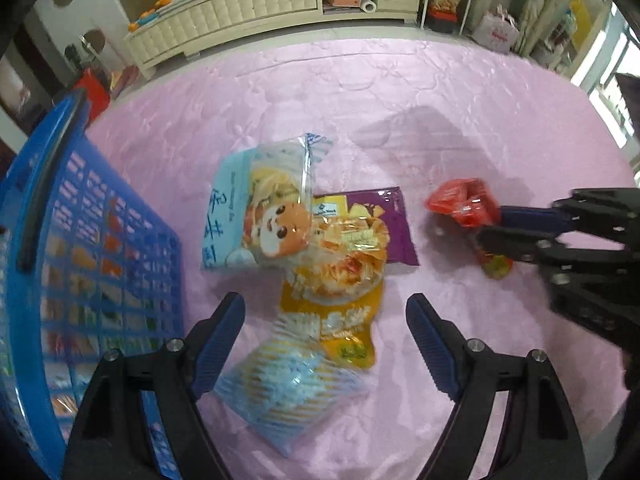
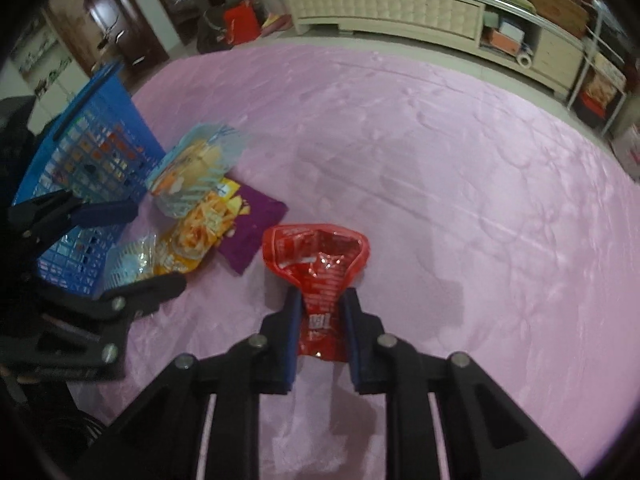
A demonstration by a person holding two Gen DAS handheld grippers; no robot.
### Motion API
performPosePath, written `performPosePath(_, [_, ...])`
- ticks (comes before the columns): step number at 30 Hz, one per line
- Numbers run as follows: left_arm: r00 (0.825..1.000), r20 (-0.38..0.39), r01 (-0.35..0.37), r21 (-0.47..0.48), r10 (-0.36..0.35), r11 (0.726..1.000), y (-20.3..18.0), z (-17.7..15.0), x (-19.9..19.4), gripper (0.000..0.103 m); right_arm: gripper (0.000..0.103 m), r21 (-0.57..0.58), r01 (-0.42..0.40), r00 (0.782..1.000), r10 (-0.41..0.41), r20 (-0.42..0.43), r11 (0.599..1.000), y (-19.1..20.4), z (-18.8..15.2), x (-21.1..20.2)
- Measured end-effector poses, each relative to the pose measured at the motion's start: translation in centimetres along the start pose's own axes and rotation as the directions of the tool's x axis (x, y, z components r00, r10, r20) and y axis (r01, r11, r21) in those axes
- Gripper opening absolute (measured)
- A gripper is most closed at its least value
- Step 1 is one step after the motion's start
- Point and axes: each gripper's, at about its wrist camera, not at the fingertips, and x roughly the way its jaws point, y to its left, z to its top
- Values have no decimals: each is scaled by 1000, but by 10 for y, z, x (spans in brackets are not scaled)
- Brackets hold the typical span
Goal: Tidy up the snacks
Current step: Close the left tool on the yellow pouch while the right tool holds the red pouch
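Note:
A pile of snack bags lies on the pink bedspread: a light blue bag with a cartoon face (image 1: 260, 216) (image 2: 192, 168), a yellow-and-purple chip bag (image 1: 348, 240) (image 2: 224, 228) and a pale blue bag (image 1: 292, 384) nearest me. My left gripper (image 1: 326, 344) is open above the pile's near end, touching nothing. My right gripper (image 2: 322, 308) is shut on a red snack bag (image 2: 320, 264) (image 1: 466, 202), holding it just above the bedspread to the right of the pile. A blue plastic basket (image 1: 80, 260) (image 2: 92, 152) with snacks inside stands at the left.
The pink bedspread (image 2: 440, 180) stretches far to the right and back. A cream cabinet (image 1: 248, 12) and shelves with boxes line the far wall. A white bag (image 1: 496, 34) stands on the floor at the back right.

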Motion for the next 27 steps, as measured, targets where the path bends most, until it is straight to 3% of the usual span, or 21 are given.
performPosePath(4, [998, -32, -60, 32, 61, 998, -5, 8, 18, 79, 24, 39, -17, 1000, 16, 21, 999, -8, -11, -9])
performPosePath(10, [998, -66, 5, -3, -5, 1000, -7, 6, 28, 51, 24, 83, -55, 998, 51, 46, 995, -6, -19, -13])
performPosePath(15, [996, -81, 31, 1, -31, 1000, -12, 7, 27, 48, 24, 88, -71, 996, 66, 56, 994, 0, -16, -9])
performPosePath(18, [993, -90, 69, -36, -72, 997, -8, 8, 27, 38, 24, 96, -78, 995, 71, 67, 992, 2, -19, -11])
performPosePath(23, [997, -69, 25, 43, -22, 999, -27, 2, 18, 19, 24, 122, -111, 991, 100, 91, 986, 0, -19, -15])
performPosePath(27, [995, -76, 66, -12, -66, 998, -23, 2, 16, 12, 24, 123, -126, 988, 113, 101, 984, 6, -20, -18])
